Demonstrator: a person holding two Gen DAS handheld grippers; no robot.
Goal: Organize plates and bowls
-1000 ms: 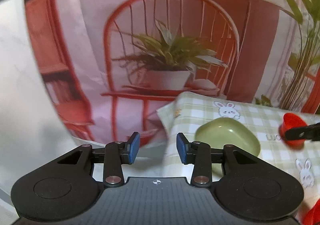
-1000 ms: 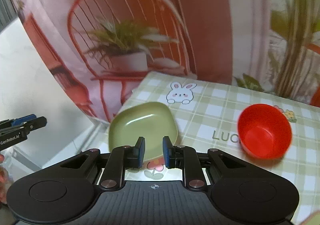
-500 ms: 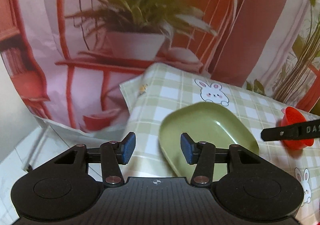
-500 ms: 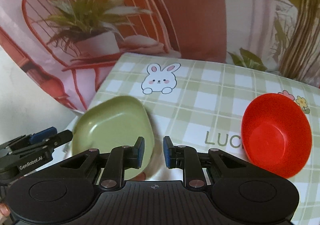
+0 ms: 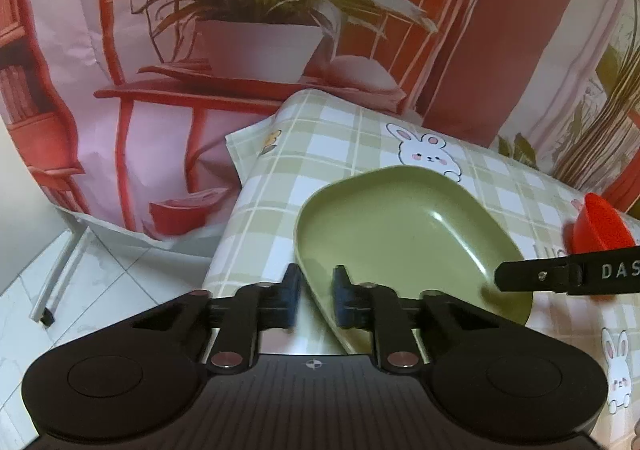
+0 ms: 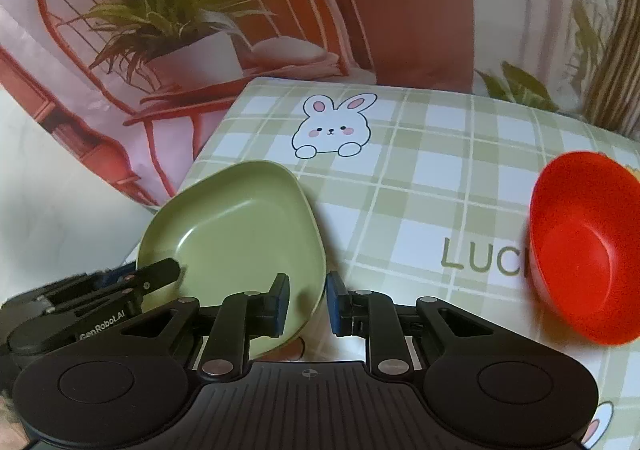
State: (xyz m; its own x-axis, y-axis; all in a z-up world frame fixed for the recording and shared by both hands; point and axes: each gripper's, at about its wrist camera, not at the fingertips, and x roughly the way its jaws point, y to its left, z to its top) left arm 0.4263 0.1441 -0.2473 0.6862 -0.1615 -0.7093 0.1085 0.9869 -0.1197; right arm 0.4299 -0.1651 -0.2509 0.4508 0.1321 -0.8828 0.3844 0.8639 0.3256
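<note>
Green plate [image 5: 404, 238] near the left corner of the checked desk [image 6: 420, 178], red bowl [image 6: 584, 246] well apart to its right. Left tongs [image 5: 316, 296] at the plate's near-left rim, jaws just closing, pinched on that rim. Right tongs [image 6: 307, 304] at the plate's near-right rim, jaws narrow, rim edge between them; contact cannot be told. Printed backdrop [image 5: 256, 30] behind.

Green plate [image 6: 236, 226] lies left on the checked cloth [image 6: 400, 178]; red bowl [image 6: 584, 246] right; right gripper [image 6: 308, 306] nearly closed over the plate's rim.
</note>
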